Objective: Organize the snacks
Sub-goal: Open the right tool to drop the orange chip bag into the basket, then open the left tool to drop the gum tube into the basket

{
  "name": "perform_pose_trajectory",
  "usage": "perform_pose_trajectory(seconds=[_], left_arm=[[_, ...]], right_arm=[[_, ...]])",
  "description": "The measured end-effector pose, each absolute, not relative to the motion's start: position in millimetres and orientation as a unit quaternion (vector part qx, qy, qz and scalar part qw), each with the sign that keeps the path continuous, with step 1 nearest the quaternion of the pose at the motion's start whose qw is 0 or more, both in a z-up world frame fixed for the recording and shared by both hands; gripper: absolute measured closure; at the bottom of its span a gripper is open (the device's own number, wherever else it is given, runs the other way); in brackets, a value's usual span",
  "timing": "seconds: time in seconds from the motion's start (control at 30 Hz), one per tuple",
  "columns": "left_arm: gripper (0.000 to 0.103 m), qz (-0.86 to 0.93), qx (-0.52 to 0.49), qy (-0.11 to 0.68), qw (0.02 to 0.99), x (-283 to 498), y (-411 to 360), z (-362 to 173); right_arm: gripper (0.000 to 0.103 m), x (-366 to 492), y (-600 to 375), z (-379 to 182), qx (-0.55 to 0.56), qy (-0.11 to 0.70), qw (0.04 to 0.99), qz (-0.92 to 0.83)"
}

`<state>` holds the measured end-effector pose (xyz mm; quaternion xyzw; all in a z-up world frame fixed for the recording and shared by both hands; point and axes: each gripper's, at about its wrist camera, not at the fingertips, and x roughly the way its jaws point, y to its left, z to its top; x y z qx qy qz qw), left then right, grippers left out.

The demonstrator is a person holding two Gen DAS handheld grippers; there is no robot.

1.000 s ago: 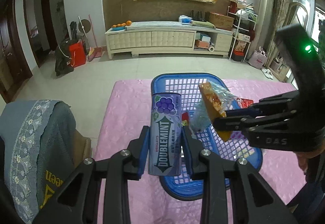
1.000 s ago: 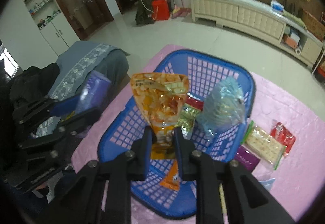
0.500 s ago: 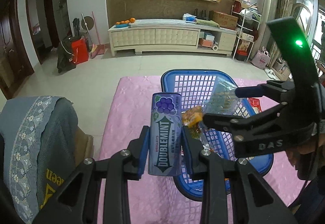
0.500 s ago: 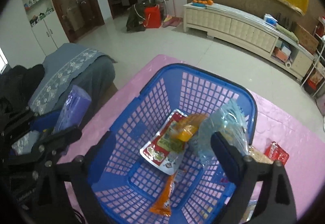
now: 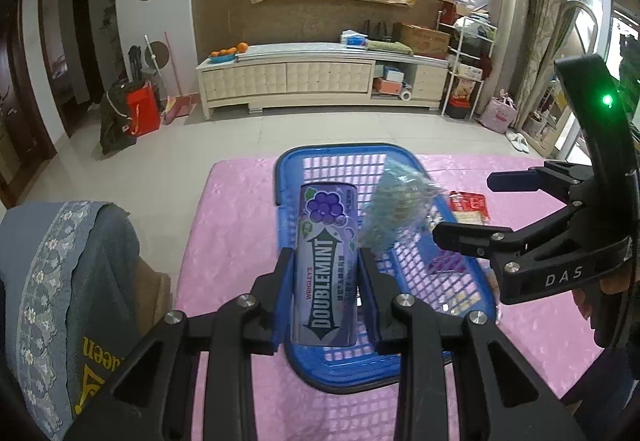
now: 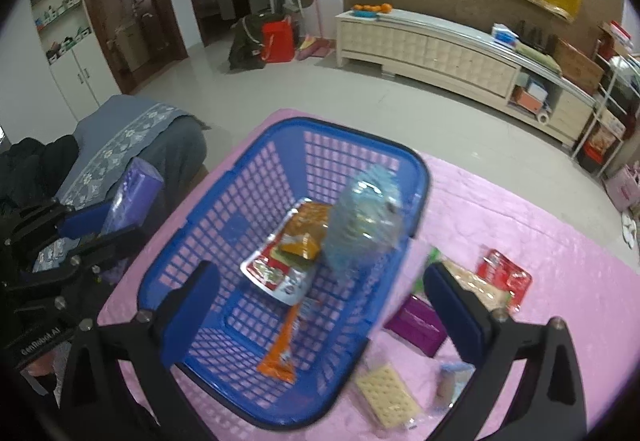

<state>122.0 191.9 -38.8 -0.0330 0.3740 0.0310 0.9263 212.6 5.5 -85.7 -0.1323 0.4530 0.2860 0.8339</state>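
A blue plastic basket (image 6: 256, 177) sits on the pink tablecloth and also shows in the left wrist view (image 5: 344, 373). Inside lie an orange snack bag (image 6: 306, 233), a red-and-white packet (image 6: 272, 277), an orange stick pack (image 6: 280, 349) and a crinkly clear bag (image 6: 364, 221). My left gripper (image 5: 326, 277) is shut on a purple Doublemint gum bottle (image 5: 326, 269), held upright above the basket's near left side. My right gripper (image 6: 320, 277) is open and empty above the basket; it shows at the right of the left wrist view (image 5: 468, 209).
Loose snacks lie on the cloth right of the basket: a cracker pack (image 6: 476, 285), a red packet (image 6: 506, 277), a purple box (image 6: 416, 325), another cracker pack (image 6: 386, 397) and a small roll (image 6: 450, 381). A grey cloth-covered chair (image 5: 60, 281) stands left of the table.
My right gripper opened and let go of the orange snack bag, which now lies in the basket. The left gripper kept hold of the gum bottle and shifted slightly.
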Motion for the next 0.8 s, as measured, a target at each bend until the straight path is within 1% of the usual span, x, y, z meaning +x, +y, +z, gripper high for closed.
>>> perform_pose_trajectory(seconds=[0.27, 0.53, 0.8], left_arm=[[0.074, 0.003, -0.029, 0.389, 0.921, 134, 160, -42], [0.074, -0.025, -0.037, 0.421, 0.906, 155, 136, -64], [0.074, -0.035, -0.041, 0.449, 0.892, 178, 128, -86]], right_arm=[[0.0, 210, -36, -86, -0.119, 0.458, 0.841, 0.261], [0.0, 209, -76, -89, -0.111, 0.456, 0.849, 0.242], [0.0, 219, -95, -101, -0.096, 0.469, 0.846, 0.232]])
